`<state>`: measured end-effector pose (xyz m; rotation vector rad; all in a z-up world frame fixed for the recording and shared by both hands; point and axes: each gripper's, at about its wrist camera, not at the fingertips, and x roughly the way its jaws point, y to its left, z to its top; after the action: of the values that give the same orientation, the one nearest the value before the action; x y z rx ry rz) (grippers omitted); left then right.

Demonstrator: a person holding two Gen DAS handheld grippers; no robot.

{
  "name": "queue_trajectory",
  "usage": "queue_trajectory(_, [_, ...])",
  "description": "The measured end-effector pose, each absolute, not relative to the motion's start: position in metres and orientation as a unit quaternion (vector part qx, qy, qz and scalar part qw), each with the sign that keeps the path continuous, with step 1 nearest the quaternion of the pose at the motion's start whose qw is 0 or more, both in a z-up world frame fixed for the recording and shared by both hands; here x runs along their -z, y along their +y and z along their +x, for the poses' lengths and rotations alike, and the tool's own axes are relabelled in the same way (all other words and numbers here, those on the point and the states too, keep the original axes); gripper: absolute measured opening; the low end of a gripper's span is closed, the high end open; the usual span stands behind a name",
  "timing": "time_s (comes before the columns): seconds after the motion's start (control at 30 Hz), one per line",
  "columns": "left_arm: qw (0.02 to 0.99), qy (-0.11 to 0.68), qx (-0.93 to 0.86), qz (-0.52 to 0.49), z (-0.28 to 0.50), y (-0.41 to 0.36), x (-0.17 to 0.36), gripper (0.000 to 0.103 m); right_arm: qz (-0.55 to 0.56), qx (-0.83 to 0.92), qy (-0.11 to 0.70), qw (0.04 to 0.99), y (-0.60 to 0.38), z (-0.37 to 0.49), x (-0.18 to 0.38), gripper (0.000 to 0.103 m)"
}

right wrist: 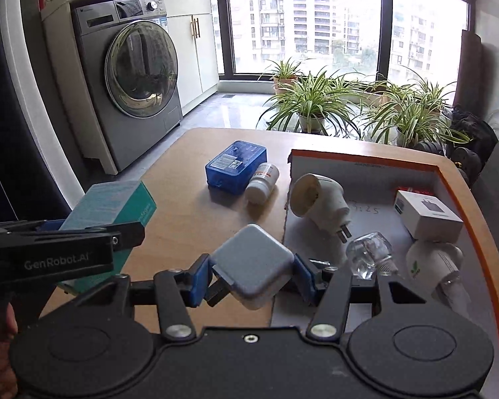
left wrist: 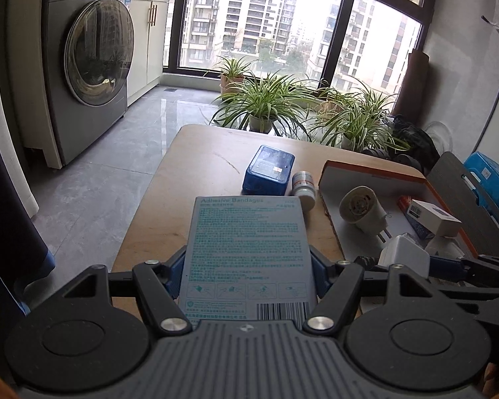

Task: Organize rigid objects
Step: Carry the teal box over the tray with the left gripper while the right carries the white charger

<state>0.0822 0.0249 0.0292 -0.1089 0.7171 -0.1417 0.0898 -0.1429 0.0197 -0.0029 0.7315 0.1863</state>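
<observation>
My left gripper (left wrist: pixel 248 274) is shut on a teal adhesive bandages box (left wrist: pixel 248 249), held above the wooden table (left wrist: pixel 196 163); the box also shows in the right wrist view (right wrist: pixel 109 206). My right gripper (right wrist: pixel 251 276) is shut on a white square charger (right wrist: pixel 251 262), at the left edge of the orange-rimmed tray (right wrist: pixel 465 206). The charger also shows in the left wrist view (left wrist: pixel 404 254). On the table lie a blue plastic case (right wrist: pixel 236 166) and a white pill bottle (right wrist: pixel 262 182).
The tray holds a round white plug (right wrist: pixel 319 202), a clear bulb (right wrist: pixel 369 254), a white box (right wrist: pixel 427 216) and a white bulb (right wrist: pixel 439 266). Potted plants (right wrist: pixel 316 103) stand beyond the table, a washing machine (right wrist: pixel 129 79) at the left. A blue box (left wrist: pixel 492 183) lies at the right.
</observation>
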Motion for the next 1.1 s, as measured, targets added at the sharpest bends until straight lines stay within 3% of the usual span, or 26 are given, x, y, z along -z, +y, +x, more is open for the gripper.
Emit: queue_trajectory(1.1, [0.925,0.354,0.132,-0.039,0.026,-0.056,-0.021,0.072,0.031,-0.026,0.335,0.941,-0.233,0.01,-0.017,0.065])
